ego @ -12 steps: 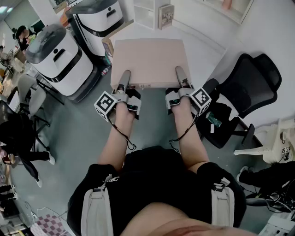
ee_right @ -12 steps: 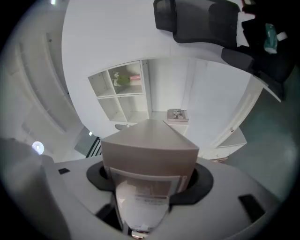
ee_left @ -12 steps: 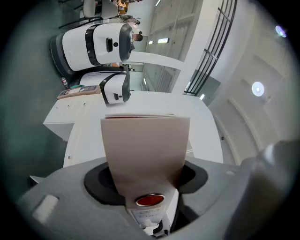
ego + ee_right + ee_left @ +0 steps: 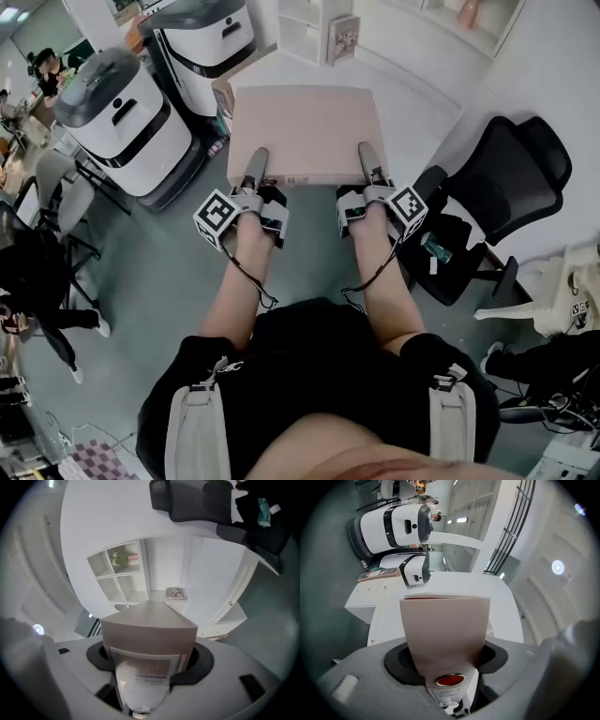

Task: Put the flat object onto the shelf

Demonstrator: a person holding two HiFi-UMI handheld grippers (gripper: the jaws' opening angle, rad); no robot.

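A flat beige box (image 4: 305, 131) hangs level above the floor in front of me, carried by its near edge. My left gripper (image 4: 254, 167) is shut on the near-left part of that edge, its upper jaw lying on the box's top. My right gripper (image 4: 369, 161) is shut on the near-right part in the same way. In the left gripper view the box (image 4: 445, 625) fills the space between the jaws. In the right gripper view the box (image 4: 149, 630) shows a label on its edge. Beyond it stands a white cubby shelf (image 4: 123, 571), also at the head view's top as a white shelf (image 4: 302, 23).
Two white wheeled machines (image 4: 120, 112) (image 4: 202, 37) stand at the left. At the right is a black office chair (image 4: 506, 183). A small picture frame (image 4: 342, 37) rests on the low white unit ahead. People stand at the far left (image 4: 42, 75). Grey floor lies below.
The box and both grippers sit very slightly lower in the head view. Both grips are unchanged.
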